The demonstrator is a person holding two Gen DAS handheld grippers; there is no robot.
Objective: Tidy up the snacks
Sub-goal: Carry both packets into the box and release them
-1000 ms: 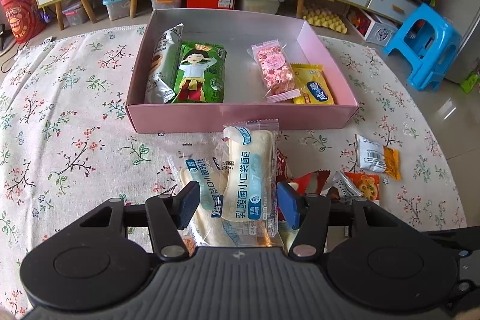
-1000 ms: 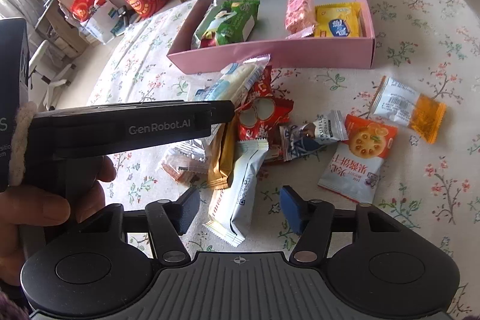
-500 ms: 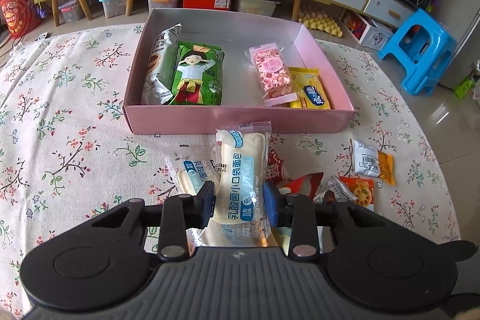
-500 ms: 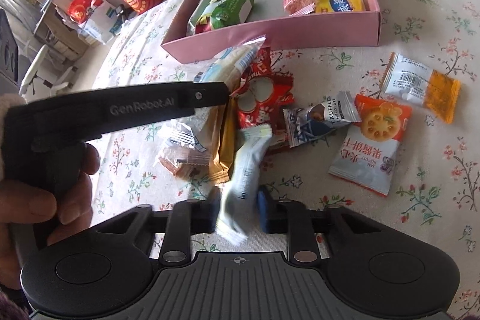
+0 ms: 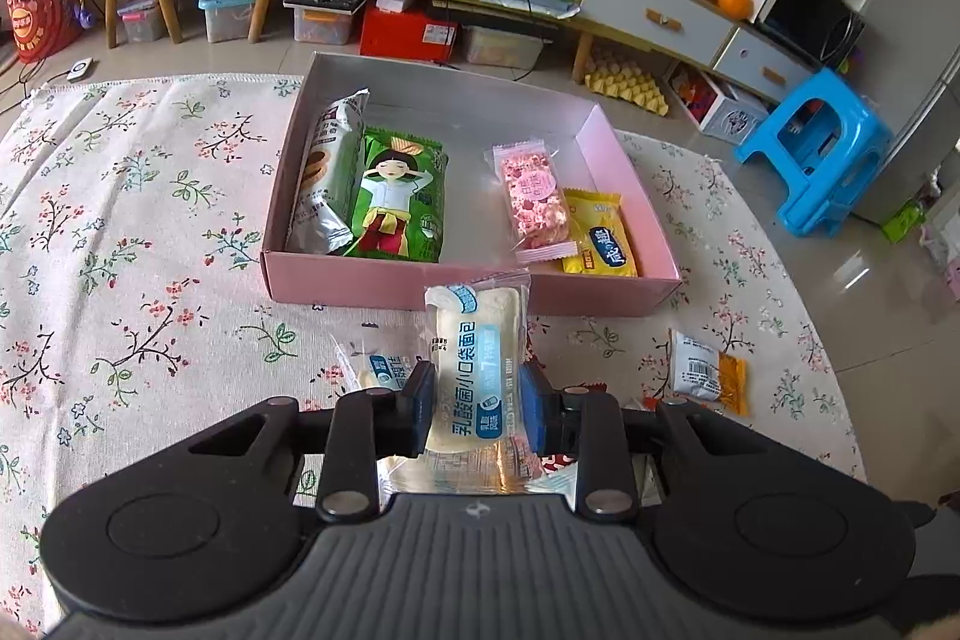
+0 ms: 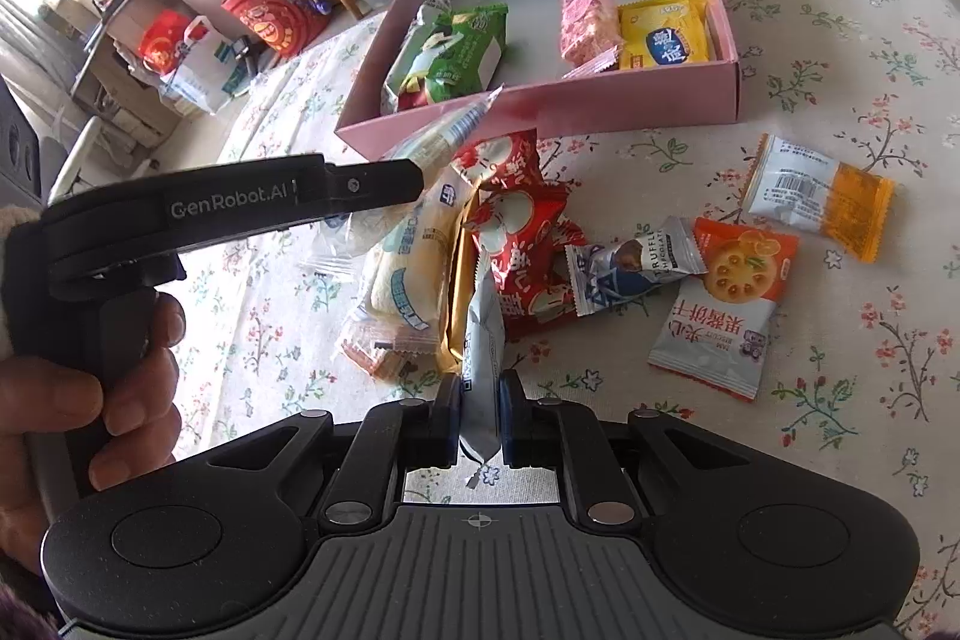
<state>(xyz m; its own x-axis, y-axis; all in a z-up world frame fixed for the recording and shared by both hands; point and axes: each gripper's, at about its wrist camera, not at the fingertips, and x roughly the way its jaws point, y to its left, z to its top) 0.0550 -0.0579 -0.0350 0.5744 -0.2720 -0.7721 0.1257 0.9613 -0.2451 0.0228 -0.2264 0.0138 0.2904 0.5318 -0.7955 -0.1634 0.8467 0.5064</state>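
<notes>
Left wrist view: my left gripper (image 5: 478,409) is closing on the bread packet (image 5: 477,361), frame centre, below the pink box (image 5: 468,285). Right gripper (image 6: 480,415) pinches a grey-white sachet (image 6: 483,376), ready for boxing.

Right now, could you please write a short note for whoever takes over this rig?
Left tongs: closing on the bread packet, pads on its sides.
Right tongs: shut on the pale grey packet.
Pink box: four snacks inside.
Done: four boxed, two gripped.
Left: box both, then the loose pile by the box, including the red packet, biscuit packet and orange-ended packet.
</notes>
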